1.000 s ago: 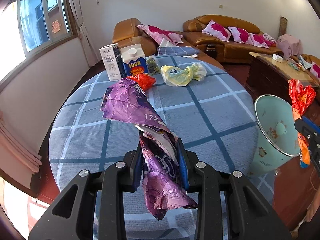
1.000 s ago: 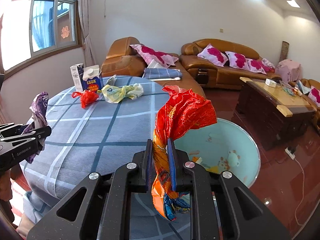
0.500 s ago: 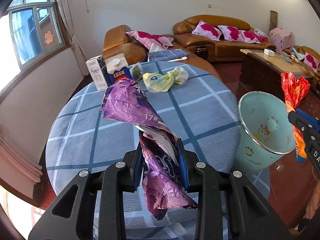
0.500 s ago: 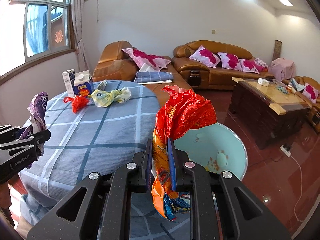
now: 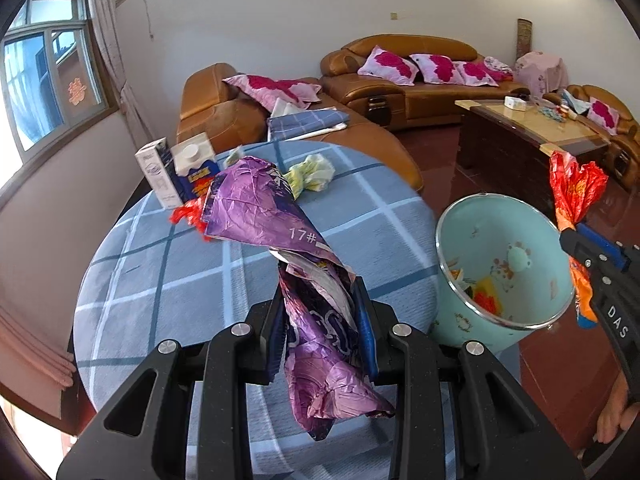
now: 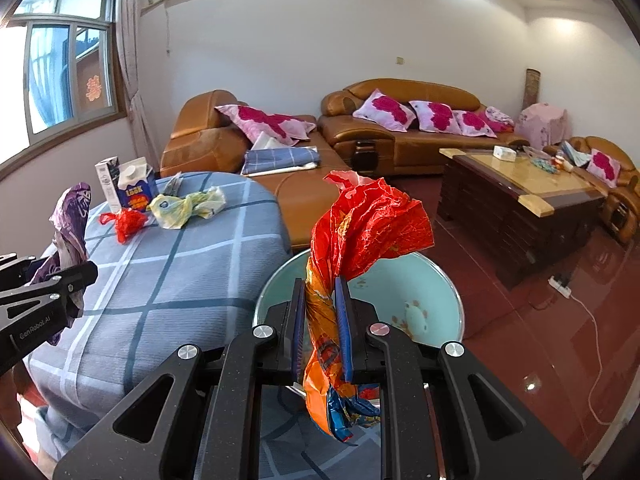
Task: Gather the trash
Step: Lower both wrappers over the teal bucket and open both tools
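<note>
Both claws are clenched on trash: the left gripper [image 5: 322,320] pinches a crumpled purple wrapper [image 5: 264,208] between its blue-lined fingers, the foil fanning out above them and hanging in a twist below, held over the near edge of the round table [image 5: 192,280] with its blue checked cloth. Right gripper [image 6: 322,320] clamps a crinkled red-and-orange wrapper [image 6: 368,224], which rises above the fingers and droops beneath them, directly over the open mouth of the pale green bin [image 6: 436,280] standing on the red floor just beside the table. In the left wrist view the bin [image 5: 456,240] already holds a few bright scraps at its bottom. More trash lies at the far side of the table: a red plastic bag [image 6: 126,222], a yellowish crumpled bag [image 6: 186,206], and two cartons, a blue milk carton [image 6: 136,186] and a white box [image 6: 106,178], standing side by side. Brown leather sofas [image 6: 400,128] with pink cushions line the wall behind.
</note>
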A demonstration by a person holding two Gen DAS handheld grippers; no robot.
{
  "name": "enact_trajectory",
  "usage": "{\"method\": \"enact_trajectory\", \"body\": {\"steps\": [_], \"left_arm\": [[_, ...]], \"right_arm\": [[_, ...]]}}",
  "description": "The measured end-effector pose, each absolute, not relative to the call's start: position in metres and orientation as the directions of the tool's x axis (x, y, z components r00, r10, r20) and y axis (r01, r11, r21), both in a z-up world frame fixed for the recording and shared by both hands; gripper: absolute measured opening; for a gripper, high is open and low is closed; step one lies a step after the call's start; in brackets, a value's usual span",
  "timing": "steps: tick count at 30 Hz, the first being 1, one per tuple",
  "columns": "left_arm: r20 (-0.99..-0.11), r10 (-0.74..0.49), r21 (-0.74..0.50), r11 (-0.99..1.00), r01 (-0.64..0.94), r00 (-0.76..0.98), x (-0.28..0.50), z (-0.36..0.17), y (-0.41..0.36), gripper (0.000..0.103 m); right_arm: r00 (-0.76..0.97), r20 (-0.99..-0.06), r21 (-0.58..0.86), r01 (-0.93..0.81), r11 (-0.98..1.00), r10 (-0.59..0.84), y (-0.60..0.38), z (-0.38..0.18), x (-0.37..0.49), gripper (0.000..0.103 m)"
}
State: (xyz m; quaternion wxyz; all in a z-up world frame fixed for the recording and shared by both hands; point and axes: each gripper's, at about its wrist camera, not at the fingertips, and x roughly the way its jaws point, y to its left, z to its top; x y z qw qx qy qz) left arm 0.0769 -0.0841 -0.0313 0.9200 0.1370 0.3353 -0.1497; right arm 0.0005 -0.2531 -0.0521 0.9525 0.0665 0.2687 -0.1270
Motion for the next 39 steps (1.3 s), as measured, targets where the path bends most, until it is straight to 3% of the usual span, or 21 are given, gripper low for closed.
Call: {"method": "enact_trajectory", "body": {"steps": [20,39], "left_arm": [[-0.681,-0.269,0.147,0.861,0.487,0.681,0.090,-0.047,-0.150,0.031],[-0.723,-0.320,0.120,0.814,0.568,0.612,0.102,-0.073,-0.201,0.031]], "right_arm": [[0.766,-0.551,0.042,0.423,0.905,-0.332,-0.301,-0.071,0.005,0.016],[0.704,-0.638,0.080,0.463,0.883,-0.312,-0.335,-0.106,0.036,0.016]]}}
